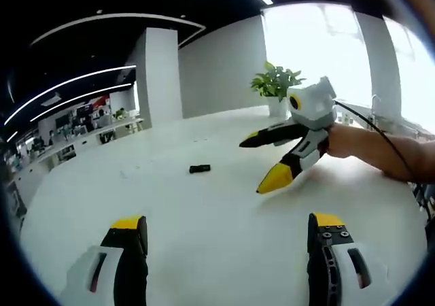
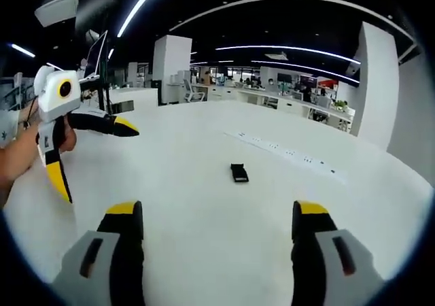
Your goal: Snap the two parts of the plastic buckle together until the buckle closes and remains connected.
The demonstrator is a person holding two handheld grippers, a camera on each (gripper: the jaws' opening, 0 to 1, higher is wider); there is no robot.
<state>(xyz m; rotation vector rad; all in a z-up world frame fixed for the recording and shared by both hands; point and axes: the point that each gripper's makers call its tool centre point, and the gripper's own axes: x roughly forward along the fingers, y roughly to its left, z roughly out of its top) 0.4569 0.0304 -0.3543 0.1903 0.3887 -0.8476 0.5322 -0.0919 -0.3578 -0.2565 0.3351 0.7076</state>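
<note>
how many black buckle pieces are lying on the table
1 small black buckle piece can be made out, lying alone mid-table ahead of both open grippers; whether it is one part or two joined is too small to tell.

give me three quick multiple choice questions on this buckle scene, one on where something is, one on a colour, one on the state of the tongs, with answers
1. Where is the black buckle?
A. Lying on the white table, ahead of both tongs
B. Clamped in the right tongs
C. Beside the potted plant

2. What colour are the tips of the tongs?
A. Red
B. Yellow
C. Green

3. What state are the left tongs and right tongs in?
A. Both shut on the buckle
B. Left shut, right open
C. Both open and holding nothing

Answers:
1. A, since the buckle rests alone on the tabletop in both views, well short of the potted plant.
2. B, since yellow caps end each jaw in both views.
3. C, since each pair of jaws stands wide apart with only bare table between them.
</note>
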